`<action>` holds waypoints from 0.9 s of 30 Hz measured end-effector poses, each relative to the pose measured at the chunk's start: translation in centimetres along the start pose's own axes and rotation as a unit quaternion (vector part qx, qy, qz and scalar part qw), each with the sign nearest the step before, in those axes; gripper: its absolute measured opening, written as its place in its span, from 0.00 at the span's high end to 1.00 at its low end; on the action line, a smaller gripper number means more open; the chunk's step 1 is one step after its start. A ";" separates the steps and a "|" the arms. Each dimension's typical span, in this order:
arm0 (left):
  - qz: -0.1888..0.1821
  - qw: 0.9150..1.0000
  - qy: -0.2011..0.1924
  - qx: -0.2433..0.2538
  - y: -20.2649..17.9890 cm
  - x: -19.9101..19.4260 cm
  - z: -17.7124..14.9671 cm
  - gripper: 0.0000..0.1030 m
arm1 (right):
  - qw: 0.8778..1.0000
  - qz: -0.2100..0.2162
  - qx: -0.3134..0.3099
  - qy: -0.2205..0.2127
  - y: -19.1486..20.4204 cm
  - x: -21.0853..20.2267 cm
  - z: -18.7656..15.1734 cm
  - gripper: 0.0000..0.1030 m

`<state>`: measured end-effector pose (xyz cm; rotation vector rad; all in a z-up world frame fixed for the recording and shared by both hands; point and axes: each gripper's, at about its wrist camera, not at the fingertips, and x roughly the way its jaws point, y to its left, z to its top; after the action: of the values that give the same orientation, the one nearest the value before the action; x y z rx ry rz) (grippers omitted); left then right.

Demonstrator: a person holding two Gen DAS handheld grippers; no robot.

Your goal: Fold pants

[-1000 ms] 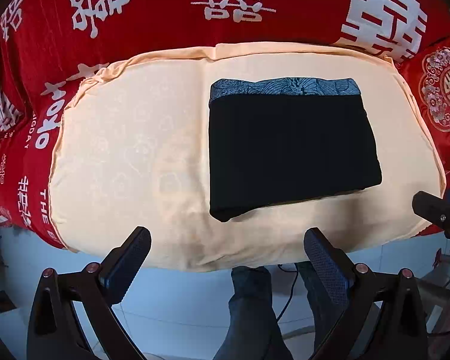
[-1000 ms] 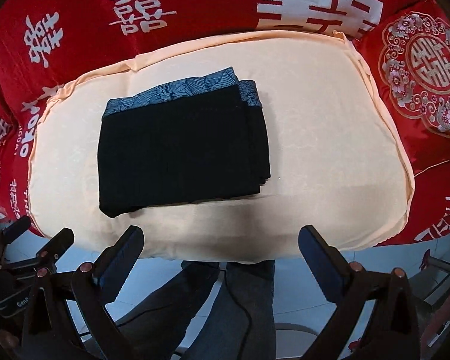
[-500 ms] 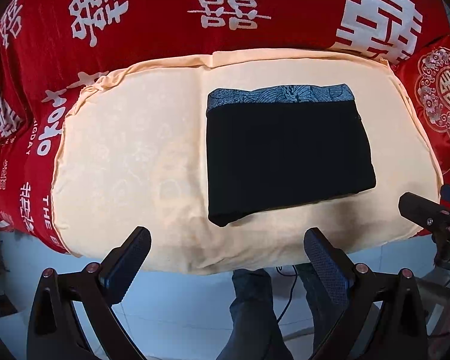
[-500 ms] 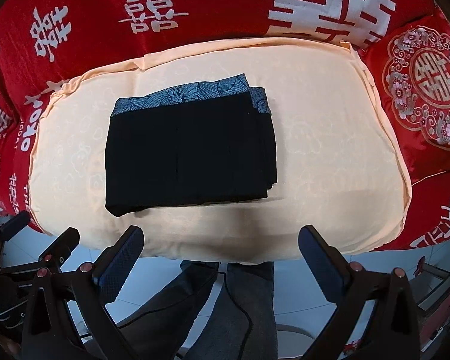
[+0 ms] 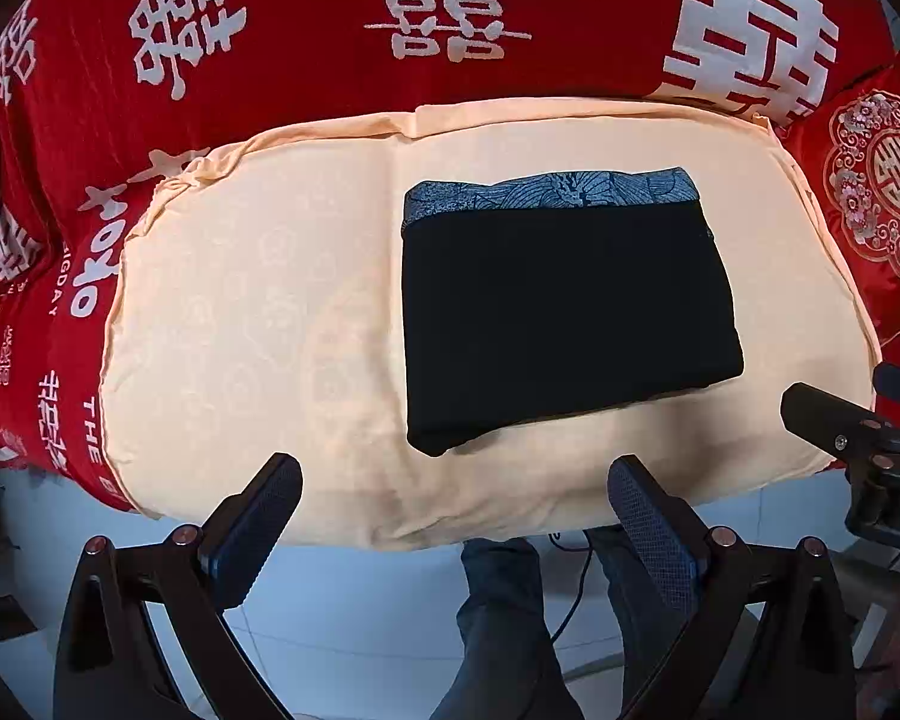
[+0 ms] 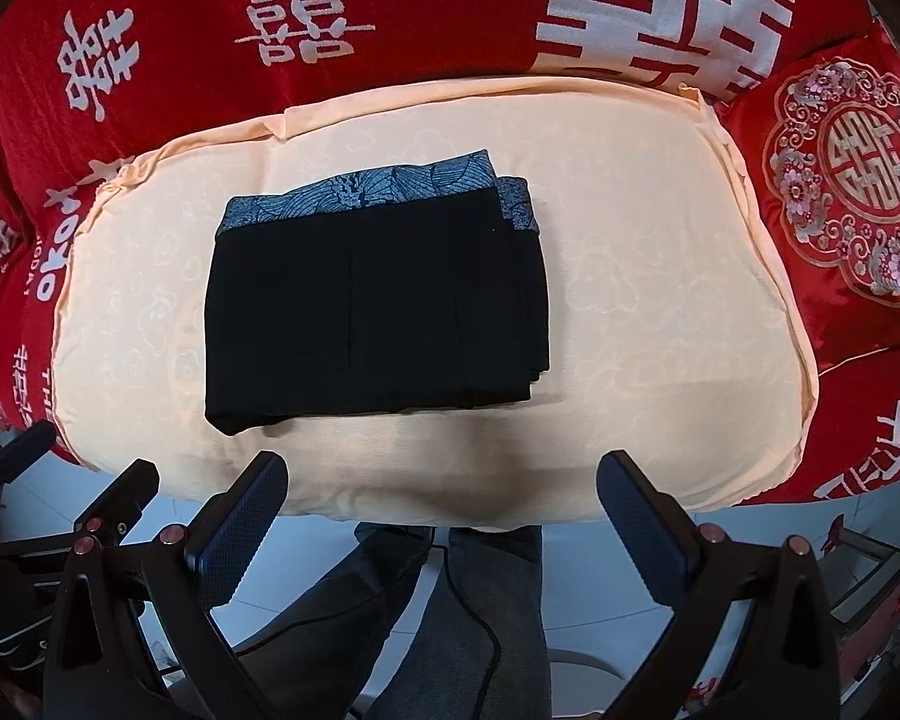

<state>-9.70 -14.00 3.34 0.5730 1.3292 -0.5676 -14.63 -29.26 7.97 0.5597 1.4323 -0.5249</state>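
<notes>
The black pants (image 5: 564, 312) lie folded into a flat rectangle on the peach cushion (image 5: 246, 324), with a blue-grey patterned waistband along the far edge. They also show in the right wrist view (image 6: 372, 306), with stacked layers at the right side. My left gripper (image 5: 453, 486) is open and empty, held off the cushion's near edge. My right gripper (image 6: 441, 483) is open and empty, also back from the near edge. Neither touches the pants.
The peach cushion (image 6: 660, 300) sits on a red bedspread (image 5: 330, 48) with white characters. A red embroidered pillow (image 6: 846, 180) lies at the right. The person's legs (image 6: 450, 612) and a pale floor show below the cushion's front edge.
Both grippers have drawn back and up a little from the cushion. The folded pants have not moved. Both grippers stay open.
</notes>
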 end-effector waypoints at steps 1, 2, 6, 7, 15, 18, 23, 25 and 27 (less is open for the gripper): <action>0.001 1.000 0.000 -0.001 0.0 0.0 0.0 0.00 | 1.000 -0.001 -0.002 -0.001 0.1 0.0 0.0 0.00; 0.002 1.000 0.000 0.000 -0.1 0.0 0.0 0.00 | 1.000 -0.003 -0.004 -0.001 0.1 0.0 0.0 0.00; 0.002 1.000 0.001 0.005 -0.3 0.1 0.0 0.00 | 1.000 -0.010 -0.009 -0.004 0.3 -0.2 0.1 0.00; 0.003 1.000 0.001 0.006 -0.4 0.0 0.0 0.00 | 1.000 -0.011 -0.009 -0.005 0.3 -0.2 0.1 0.00; 0.004 1.000 -0.001 0.014 -0.6 0.0 0.0 0.00 | 1.000 -0.012 -0.013 -0.004 0.4 -0.1 0.1 0.00; 0.004 1.000 0.000 0.014 -0.6 0.0 0.0 0.00 | 1.000 -0.011 -0.015 -0.003 0.4 -0.1 0.1 0.00; 0.001 1.000 -0.003 0.016 -0.8 -0.1 -0.1 0.00 | 1.000 -0.011 -0.017 -0.001 0.5 0.0 0.1 0.00; 0.000 1.000 -0.008 0.019 -0.9 -0.3 -0.2 0.00 | 1.000 -0.011 -0.018 -0.001 0.5 0.1 0.2 0.00; -0.003 1.000 -0.009 0.021 -1.0 -0.4 -0.2 0.00 | 1.000 -0.011 -0.018 -0.001 0.5 0.1 0.1 0.00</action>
<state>-10.58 -14.60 3.62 0.5972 1.3047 -0.6065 -14.17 -28.94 7.92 0.5166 1.4445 -0.5160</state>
